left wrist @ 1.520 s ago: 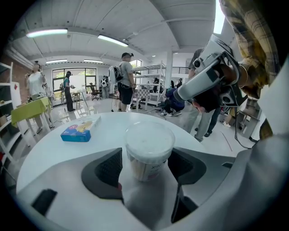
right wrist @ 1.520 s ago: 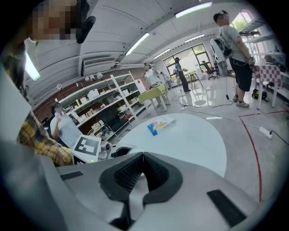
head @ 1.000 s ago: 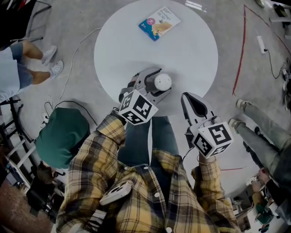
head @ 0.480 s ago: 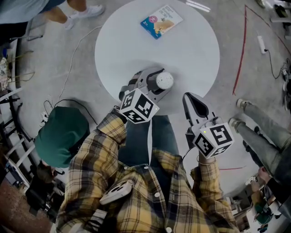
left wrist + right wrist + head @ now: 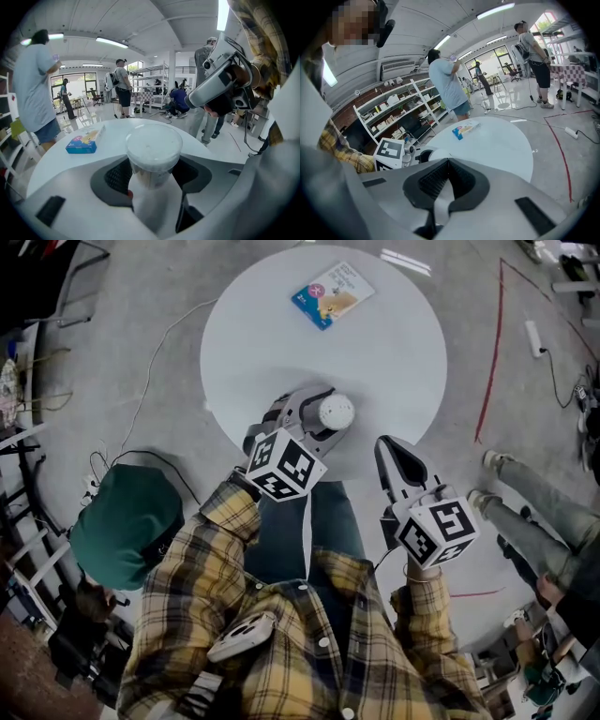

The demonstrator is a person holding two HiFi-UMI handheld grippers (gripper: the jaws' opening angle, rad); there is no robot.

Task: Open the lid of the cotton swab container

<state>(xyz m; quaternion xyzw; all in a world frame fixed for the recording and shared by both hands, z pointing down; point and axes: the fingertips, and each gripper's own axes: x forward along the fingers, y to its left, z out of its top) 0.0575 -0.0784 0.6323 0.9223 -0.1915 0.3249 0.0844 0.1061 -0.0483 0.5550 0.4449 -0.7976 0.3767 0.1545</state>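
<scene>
jaws of left gripper (image 5: 320, 414), just closing, clamp cotton swab container (image 5: 151, 174) at tabletop (image 5: 384, 343) near edge; right gripper (image 5: 448, 160) pinched together, empty. light, slick plastic, probably: grip lid (image 5: 153, 143) by rim.

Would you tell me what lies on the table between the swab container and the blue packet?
Nothing: the head view shows only bare table between the container and the packet.
</scene>
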